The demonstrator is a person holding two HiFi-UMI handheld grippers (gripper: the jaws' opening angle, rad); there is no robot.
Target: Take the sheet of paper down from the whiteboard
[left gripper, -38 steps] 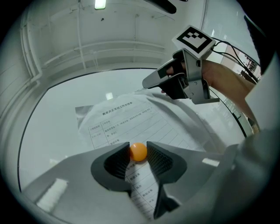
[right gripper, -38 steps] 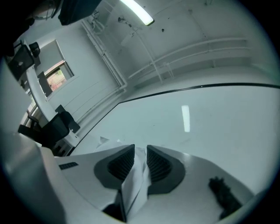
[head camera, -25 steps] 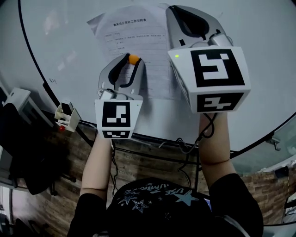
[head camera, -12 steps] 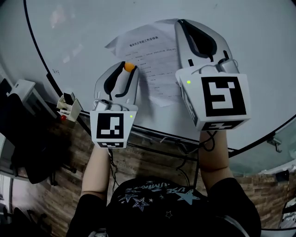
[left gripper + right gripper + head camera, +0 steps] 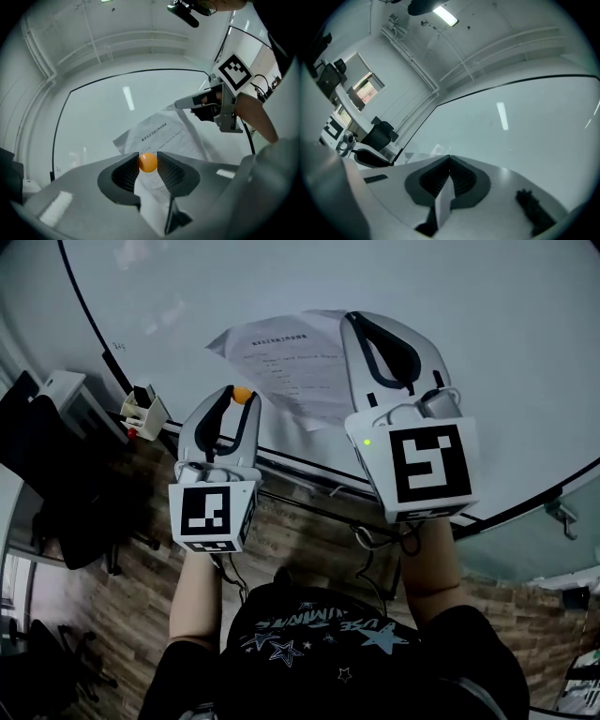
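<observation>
A printed sheet of paper (image 5: 281,362) hangs tilted in front of the whiteboard (image 5: 487,343). My right gripper (image 5: 354,322) is shut on the sheet's right edge; in the right gripper view the paper's edge (image 5: 444,199) runs back between the closed pads of that gripper (image 5: 450,161). My left gripper (image 5: 238,397) sits lower left of the sheet, shut on a small orange round magnet (image 5: 242,395). In the left gripper view the magnet (image 5: 148,162) is pinched between the ribbed pads, with the paper (image 5: 161,133) behind it and the right gripper (image 5: 183,103) at the sheet's upper right.
A small white marker holder (image 5: 142,411) hangs at the board's lower left edge. A black chair (image 5: 56,474) stands to the left. The board's dark frame (image 5: 309,465) curves just below the grippers, with cables and brick-patterned surface (image 5: 309,531) under it.
Both grippers have come down and toward me. The paper has followed the right gripper, its lower part now off the board. The orange magnet has travelled with the left gripper.
</observation>
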